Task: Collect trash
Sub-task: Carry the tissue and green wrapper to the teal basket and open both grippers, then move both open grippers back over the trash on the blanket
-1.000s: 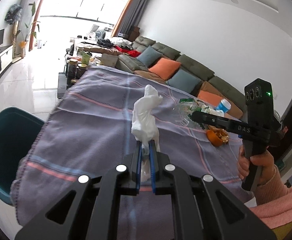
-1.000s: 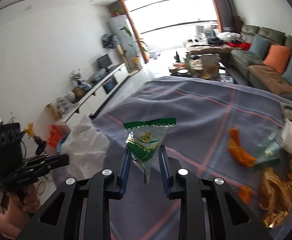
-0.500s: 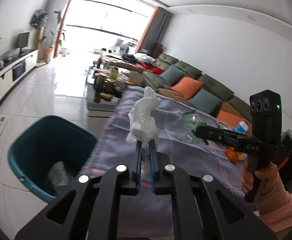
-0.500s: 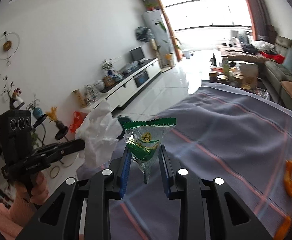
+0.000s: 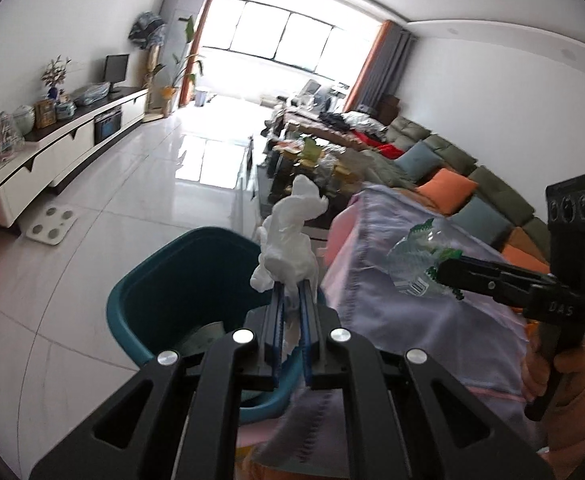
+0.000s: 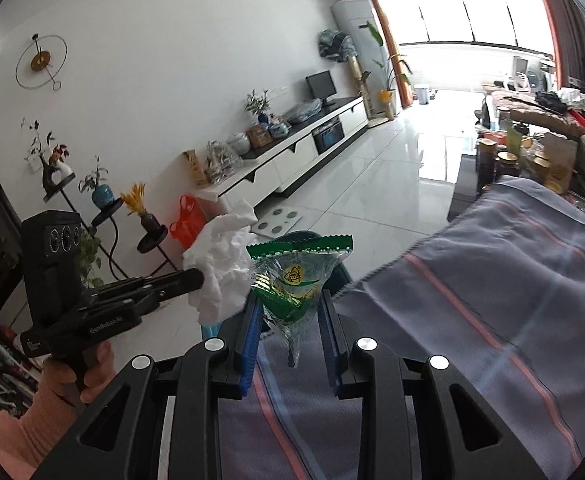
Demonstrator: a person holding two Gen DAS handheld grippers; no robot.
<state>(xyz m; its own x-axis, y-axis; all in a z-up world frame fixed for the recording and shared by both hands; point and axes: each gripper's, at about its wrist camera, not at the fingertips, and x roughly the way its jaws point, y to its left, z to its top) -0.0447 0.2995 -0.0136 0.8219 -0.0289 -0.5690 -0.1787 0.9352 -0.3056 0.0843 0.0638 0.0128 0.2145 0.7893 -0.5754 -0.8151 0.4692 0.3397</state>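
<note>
Left wrist: tissue (image 5: 288,236) between tongs (image 5: 291,300).

The right gripper (image 5: 448,268) carries the white letters "DAS" along its side. The left gripper (image 6: 196,278) bears small white lettering too blurred to read.

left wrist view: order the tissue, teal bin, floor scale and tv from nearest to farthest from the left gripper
1. Tissue: clamped between the fingers of the left gripper.
2. Teal bin: on the floor just beyond and below the fingers, beside the table edge.
3. Floor scale: on the tiles to the left, past the bin.
4. TV: on the long cabinet along the far left wall.
</note>
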